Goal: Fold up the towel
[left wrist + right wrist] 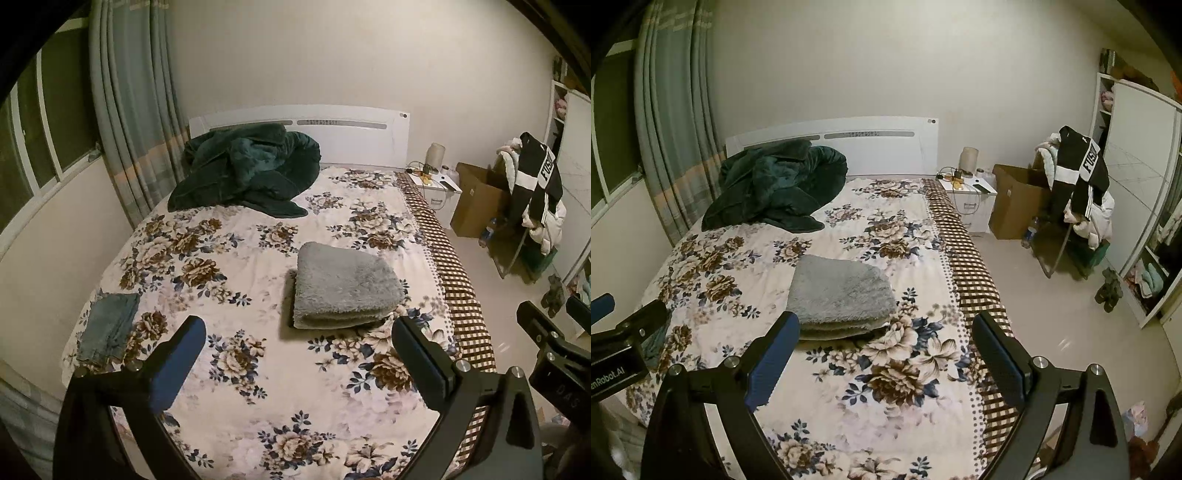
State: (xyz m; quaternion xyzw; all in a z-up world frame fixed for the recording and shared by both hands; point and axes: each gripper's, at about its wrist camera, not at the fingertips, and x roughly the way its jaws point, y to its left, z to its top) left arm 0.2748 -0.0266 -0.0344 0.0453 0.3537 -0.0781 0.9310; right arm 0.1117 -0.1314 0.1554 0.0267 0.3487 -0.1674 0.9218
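A grey fluffy towel [345, 286] lies folded into a thick rectangle on the flowered bedspread [240, 369], right of the bed's middle; in the right wrist view the towel [840, 295] sits just beyond the fingers. My left gripper [297, 336] is open, held above the bed on the near side of the towel, nothing between its blue-padded fingers. My right gripper [886, 332] is also open and empty, its left finger [775, 354] close to the towel's near edge. The right gripper's body [554, 339] shows at the left wrist view's right edge.
A dark green blanket [247, 170] is heaped at the head of the bed by the white headboard [351, 136]. A small folded blue-grey cloth [109, 326] lies near the bed's left edge. Right of the bed are a nightstand [971, 195], a cardboard box [1015, 201] and a clothes-laden chair [1078, 192].
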